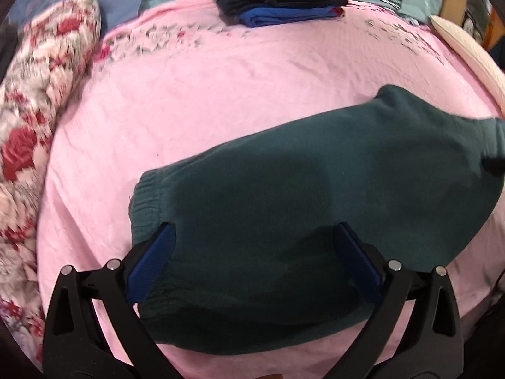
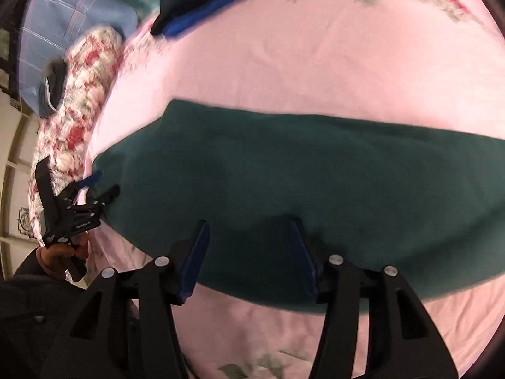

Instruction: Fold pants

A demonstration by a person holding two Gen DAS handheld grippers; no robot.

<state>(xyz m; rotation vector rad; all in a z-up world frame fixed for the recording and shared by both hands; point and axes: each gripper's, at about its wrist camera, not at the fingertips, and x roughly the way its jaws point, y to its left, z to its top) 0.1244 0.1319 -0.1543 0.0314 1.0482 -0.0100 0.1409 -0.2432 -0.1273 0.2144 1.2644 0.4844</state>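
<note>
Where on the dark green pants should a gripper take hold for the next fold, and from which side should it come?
Judging by its pose, grip the ribbed cuff end of the dark green pants, coming in low from the near edge. The pants lie flat and lengthwise on the pink sheet, and the open left gripper already hovers beside that end. A cuff corner probably lifts most cleanly.
</note>
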